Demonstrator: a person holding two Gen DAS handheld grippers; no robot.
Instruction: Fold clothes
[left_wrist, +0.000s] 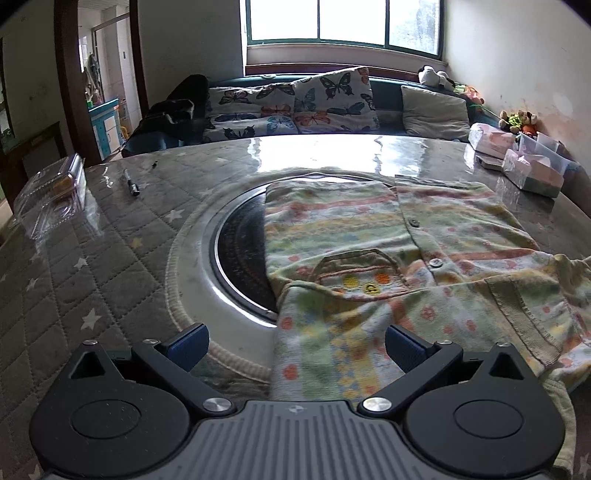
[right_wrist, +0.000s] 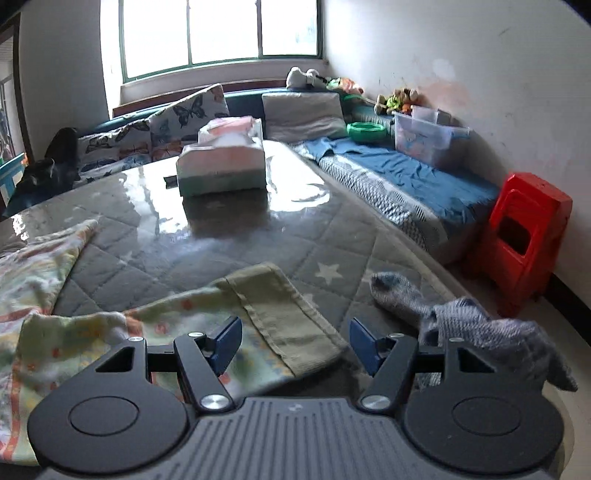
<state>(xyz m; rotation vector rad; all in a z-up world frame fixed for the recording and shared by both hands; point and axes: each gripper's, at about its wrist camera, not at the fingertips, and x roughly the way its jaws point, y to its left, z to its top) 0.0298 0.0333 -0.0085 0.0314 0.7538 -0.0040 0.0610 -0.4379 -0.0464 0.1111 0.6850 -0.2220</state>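
- Left gripper: jaws apart, empty, over the near sleeve.
- Right gripper: jaws apart, astride the other sleeve's ribbed cuff.
- Patterned cardigan lies flat on the quilted table: soft, light, limp; best pinched at cuffs or hem.

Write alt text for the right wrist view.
The open right gripper hovers over the ribbed cuff of a pastel patterned baby garment on a quilted grey star-print table cover. A grey knitted sock lies right of it, a tissue box beyond.
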